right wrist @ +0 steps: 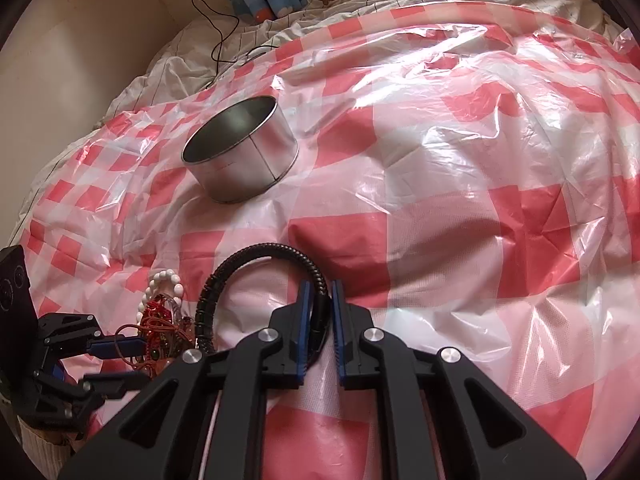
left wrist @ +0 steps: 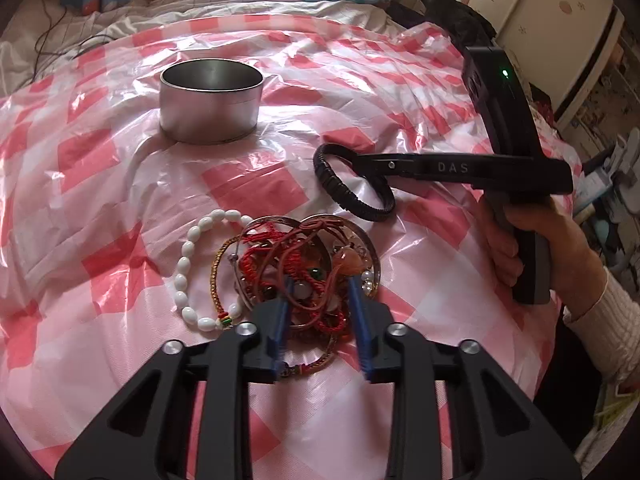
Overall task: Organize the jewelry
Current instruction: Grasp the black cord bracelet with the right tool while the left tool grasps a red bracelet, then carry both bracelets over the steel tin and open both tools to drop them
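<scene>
- Left wrist view: the left gripper (left wrist: 320, 284) sits low over the tangle (left wrist: 304, 272) of red cords, beads and bangles, its blue pads (left wrist: 280, 320) partly apart on either side of the heap; whether they press on anything yet I cannot tell
- To do this step well, I judge it should bite on one strand or bangle at the edge of the tangle, not the whole knot, and lift slowly so the rest falls away
- The white bead bracelet (left wrist: 192, 264) lies just beside the tangle on the left, on the checked sheet (left wrist: 100, 152)
- The tin (left wrist: 212, 100) stands well beyond the heap; what shows of its inside is bare, though the bottom is hidden
- The right gripper (left wrist: 372, 168) comes in from the right, its tips on the black bangle (left wrist: 352, 184)
- Right wrist view: the right gripper (right wrist: 320, 308) is nearly closed, with the black bangle (right wrist: 256, 264) pinched between its pads (right wrist: 304, 312), the loop arching out ahead and to the left
- The tin (right wrist: 244, 152) is ahead and to the left, well apart, with no jewelry seen in it; the bangle should go in over the rim, jaws opening only once above the mouth
- The tangle (right wrist: 160, 332) and the left gripper (right wrist: 116, 348) show at lower left
</scene>
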`<state>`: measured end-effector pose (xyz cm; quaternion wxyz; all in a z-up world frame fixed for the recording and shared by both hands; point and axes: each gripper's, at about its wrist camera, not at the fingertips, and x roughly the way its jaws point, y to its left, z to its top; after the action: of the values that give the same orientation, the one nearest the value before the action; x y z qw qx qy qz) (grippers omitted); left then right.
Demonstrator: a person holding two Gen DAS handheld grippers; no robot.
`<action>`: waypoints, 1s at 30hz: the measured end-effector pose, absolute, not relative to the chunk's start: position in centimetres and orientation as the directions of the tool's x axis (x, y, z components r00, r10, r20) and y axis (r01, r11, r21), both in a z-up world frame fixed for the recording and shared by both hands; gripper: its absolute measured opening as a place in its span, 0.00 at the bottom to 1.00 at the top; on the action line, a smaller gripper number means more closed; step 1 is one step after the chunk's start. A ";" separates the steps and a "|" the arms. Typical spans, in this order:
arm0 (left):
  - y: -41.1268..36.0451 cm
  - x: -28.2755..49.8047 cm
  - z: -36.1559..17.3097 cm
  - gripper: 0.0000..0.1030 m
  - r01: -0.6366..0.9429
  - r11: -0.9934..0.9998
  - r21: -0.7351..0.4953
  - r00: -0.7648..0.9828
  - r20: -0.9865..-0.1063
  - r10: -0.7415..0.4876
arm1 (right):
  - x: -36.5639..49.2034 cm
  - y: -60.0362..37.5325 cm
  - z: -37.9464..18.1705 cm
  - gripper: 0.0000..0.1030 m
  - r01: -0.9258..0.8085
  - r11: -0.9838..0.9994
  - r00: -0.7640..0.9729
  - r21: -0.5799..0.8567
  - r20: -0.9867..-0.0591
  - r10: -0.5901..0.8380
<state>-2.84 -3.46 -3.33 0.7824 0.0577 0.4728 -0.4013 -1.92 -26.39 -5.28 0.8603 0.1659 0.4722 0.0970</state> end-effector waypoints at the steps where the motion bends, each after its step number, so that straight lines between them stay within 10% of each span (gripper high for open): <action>1: -3.2 -2.7 -3.2 0.16 0.678 0.678 -0.284 0.243 -0.783 -0.572 | -1.9 -26.4 -5.3 0.13 -0.011 0.925 0.534 0.380 -0.780 0.327; 4: -2.5 -2.5 -2.6 0.02 0.668 0.689 -0.282 0.276 -0.765 -0.581 | -1.9 -26.3 -5.2 0.17 -0.022 0.927 0.532 0.376 -0.780 0.329; 30: -2.6 4.6 6.1 0.02 0.628 0.594 -0.503 0.391 -0.456 -0.800 | -2.9 -28.7 1.0 0.09 -0.065 0.888 0.713 0.455 -0.601 0.360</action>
<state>4.60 -2.56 6.15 0.8243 -0.1255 0.3425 -0.4329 -2.92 -28.74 0.98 0.9026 0.2050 0.3598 0.1177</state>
